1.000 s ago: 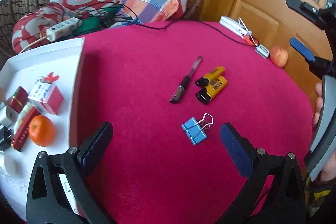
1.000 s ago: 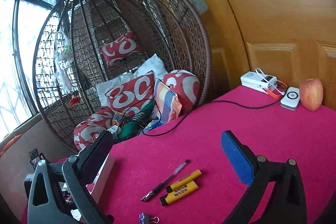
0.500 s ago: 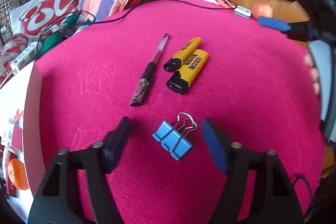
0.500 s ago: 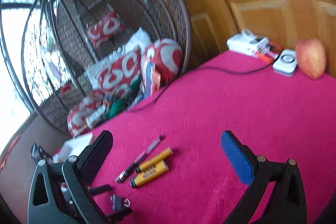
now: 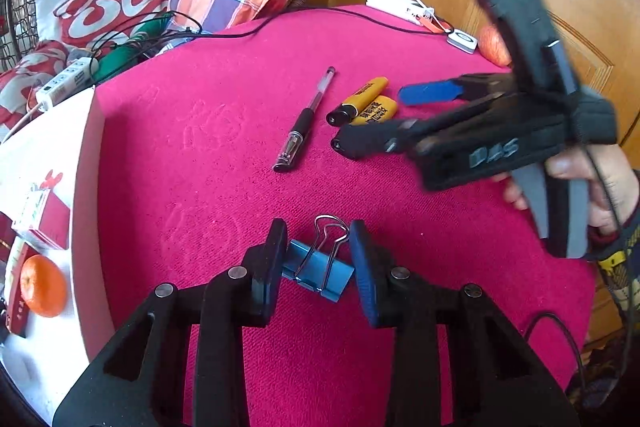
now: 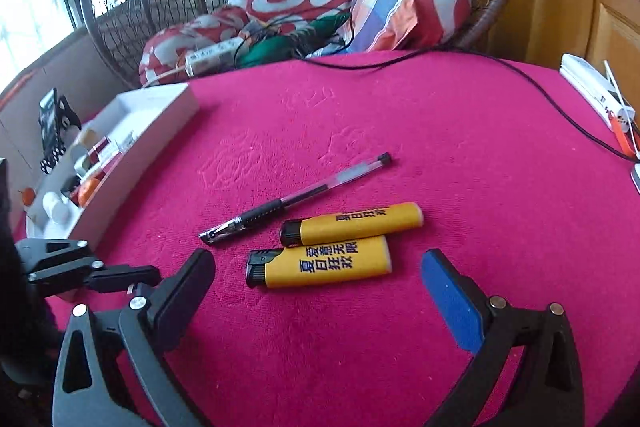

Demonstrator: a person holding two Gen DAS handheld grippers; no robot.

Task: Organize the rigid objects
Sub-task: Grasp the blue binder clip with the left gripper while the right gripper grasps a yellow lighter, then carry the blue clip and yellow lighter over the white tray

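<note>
Motion-blurred right gripper (image 5: 384,119) hides part of the lower lighter (image 5: 376,111), seemingly.

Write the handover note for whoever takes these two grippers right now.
Left gripper: jaws have just been closing around the blue binder clip, pads at its sides, clip on the red cloth.
Right gripper: open, empty, over the two yellow lighters.
Pen lies beside the lighters.
Done: white tray holds an orange and small boxes.
Left: clip, pen and lighters not yet in the tray.
</note>
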